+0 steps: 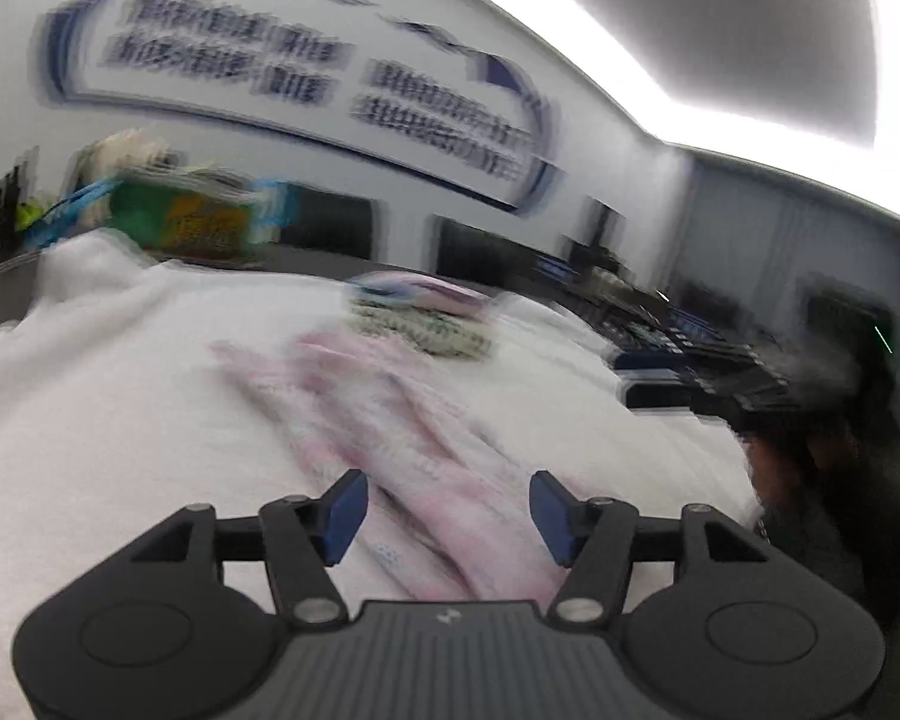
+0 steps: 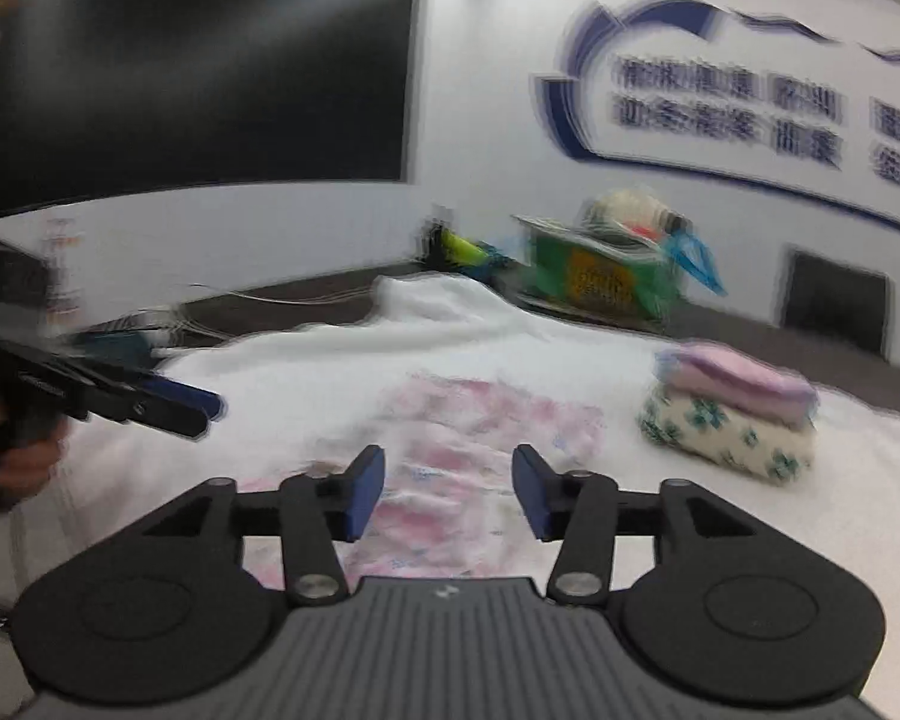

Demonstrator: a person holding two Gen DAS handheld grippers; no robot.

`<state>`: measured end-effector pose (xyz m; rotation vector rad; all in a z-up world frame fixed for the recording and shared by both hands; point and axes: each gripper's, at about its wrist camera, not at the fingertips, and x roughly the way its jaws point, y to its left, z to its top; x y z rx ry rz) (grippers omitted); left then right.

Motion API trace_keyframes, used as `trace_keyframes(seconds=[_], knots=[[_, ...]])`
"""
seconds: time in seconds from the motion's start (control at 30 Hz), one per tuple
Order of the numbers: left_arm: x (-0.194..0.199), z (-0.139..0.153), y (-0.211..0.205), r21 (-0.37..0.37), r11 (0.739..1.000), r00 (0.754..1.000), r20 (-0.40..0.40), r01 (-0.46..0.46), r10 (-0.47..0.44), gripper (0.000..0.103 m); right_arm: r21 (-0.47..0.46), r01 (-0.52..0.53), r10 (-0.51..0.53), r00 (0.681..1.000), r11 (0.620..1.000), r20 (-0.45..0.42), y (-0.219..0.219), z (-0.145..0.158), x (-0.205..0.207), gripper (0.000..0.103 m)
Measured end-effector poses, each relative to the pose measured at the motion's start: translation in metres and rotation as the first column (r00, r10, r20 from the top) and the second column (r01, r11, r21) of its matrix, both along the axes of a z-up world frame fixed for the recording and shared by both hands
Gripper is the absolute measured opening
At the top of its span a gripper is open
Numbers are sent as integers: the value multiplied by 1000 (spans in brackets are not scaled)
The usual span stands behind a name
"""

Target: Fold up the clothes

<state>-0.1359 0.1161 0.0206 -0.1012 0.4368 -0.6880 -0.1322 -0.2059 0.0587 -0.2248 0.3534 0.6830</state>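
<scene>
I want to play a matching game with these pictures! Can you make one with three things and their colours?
Things:
1. garment lying in front of both claws
2. top piece on the folded stack
3. box by the wall

Colours:
A. green with orange
B. white with pink print
C. plain lilac-pink

Pairs: 1-B, 2-C, 3-A

Nothing can be read: the dark blue lettering on the white wall sign (image 2: 732, 102) is blurred beyond legibility.
</scene>
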Motion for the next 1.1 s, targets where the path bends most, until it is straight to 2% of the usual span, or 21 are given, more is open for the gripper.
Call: trace_keyframes(seconds=[0.07, 0.13, 0.2, 0.23, 0.27, 0.33, 0.4, 0.43, 0.47, 0.57, 0.7, 0.73, 0.8, 0.83, 0.87, 0.93, 0.97, 1.03, 1.1], knots=[[-16, -2, -11, 81, 991, 993, 40, 106, -109, 64, -66, -83, 84, 996, 994, 14, -3, -7, -19, 51], [-20, -10, -30, 203, 969, 988, 41, 137, -149, 63, -127, -155, 159, 987, 980, 20, -3, -15, -35, 51], [-19, -18, -40, 255, 956, 988, 25, 142, -154, 63, -170, -204, 210, 978, 964, 16, 4, -28, -42, 50], [-17, -21, -43, 272, 952, 988, 14, 143, -152, 58, -191, -228, 235, 972, 955, 13, 7, -34, -46, 50], [-15, -25, -46, 289, 947, 989, 4, 143, -150, 44, -202, -237, 244, 970, 950, 9, 9, -40, -46, 50], [-7, -28, -46, 285, 949, 991, -28, 132, -130, 33, -196, -230, 232, 973, 953, -17, 12, -46, -38, 45], [-3, -28, -42, 244, 958, 988, -47, 152, -145, 18, -171, -246, 240, 969, 954, -51, 12, -52, -34, 19], [-5, -27, -39, 230, 960, 987, -52, 158, -150, 9, -152, -248, 241, 969, 957, -64, 13, -54, -31, 15], [-6, -25, -37, 222, 961, 986, -52, 164, -156, 7, -128, -244, 236, 969, 961, -78, 13, -55, -28, 8], [-6, -19, -33, 174, 971, 985, -91, 164, -150, 3, -53, -246, 238, 963, 968, -129, 10, -54, -26, 3], [-32, -3, -27, 133, 959, 965, -101, 252, -240, 2, 11, -306, 303, 937, 952, -175, -1, -40, -40, 3], [-39, 0, -27, 134, 956, 963, -95, 262, -250, 3, 22, -317, 316, 931, 948, -181, -4, -35, -46, 3], [-49, 0, -27, 160, 955, 968, -66, 251, -244, 12, 31, -327, 327, 927, 945, -184, -9, -29, -57, 3], [-53, -2, -26, 180, 960, 977, -34, 215, -212, 21, 24, -322, 321, 930, 946, -180, -10, -28, -60, 3], [-56, -4, -26, 199, 964, 984, -1, 176, -180, 42, 12, -317, 314, 933, 948, -175, -10, -28, -63, 3], [-67, -7, -29, 273, 955, 984, 96, 121, -152, 62, 6, -299, 296, 940, 954, -170, -9, -28, -64, 3], [-72, -9, -31, 307, 947, 979, 145, 90, -140, 65, 17, -292, 290, 941, 956, -176, -9, -27, -62, 3], [-87, -9, -41, 376, 926, 943, 288, 48, -166, 67, 55, -269, 275, 944, 962, -183, -10, -23, -55, 3], [-95, -9, -53, 374, 928, 909, 386, -2, -154, 80, 97, -242, 257, 947, 965, -194, -11, -19, -45, 3]])
